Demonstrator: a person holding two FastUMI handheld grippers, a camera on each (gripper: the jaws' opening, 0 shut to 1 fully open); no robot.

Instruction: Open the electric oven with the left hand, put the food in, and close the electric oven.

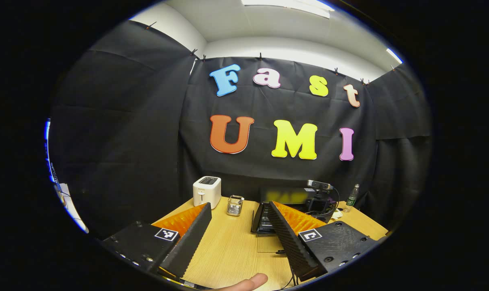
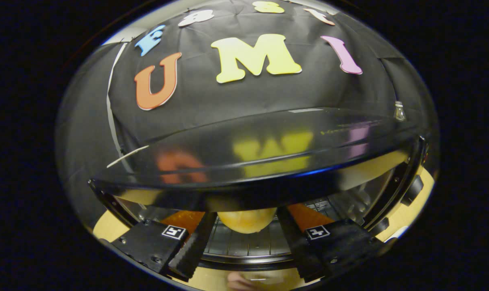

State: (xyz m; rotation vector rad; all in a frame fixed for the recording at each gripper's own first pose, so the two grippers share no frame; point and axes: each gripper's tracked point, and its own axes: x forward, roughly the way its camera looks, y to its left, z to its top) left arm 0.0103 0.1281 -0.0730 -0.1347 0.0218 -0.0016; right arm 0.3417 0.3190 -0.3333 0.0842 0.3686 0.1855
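Observation:
In the right gripper view the black electric oven [image 2: 248, 149] is close in front, its glossy top arching over the opening. A round yellow bun [image 2: 246, 224] rests on the wire rack [image 2: 244, 244] inside. My right gripper [image 2: 246, 214] reaches into the opening, open, one finger on each side of the bun, and the tips are partly hidden under the oven's top edge. In the left gripper view the oven [image 1: 288, 197] stands farther back on the table with its door [image 1: 260, 221] dropped open. My left gripper [image 1: 239, 210] hovers over the table, open and holding nothing.
A white toaster [image 1: 206, 191] and a small glass jar [image 1: 235, 205] stand at the back left of the wooden table [image 1: 232, 250]. A camera [image 1: 319, 186] with cables sits on the oven, beside a bottle [image 1: 352, 196]. A person's fingertip [image 1: 248, 282] shows at the bottom.

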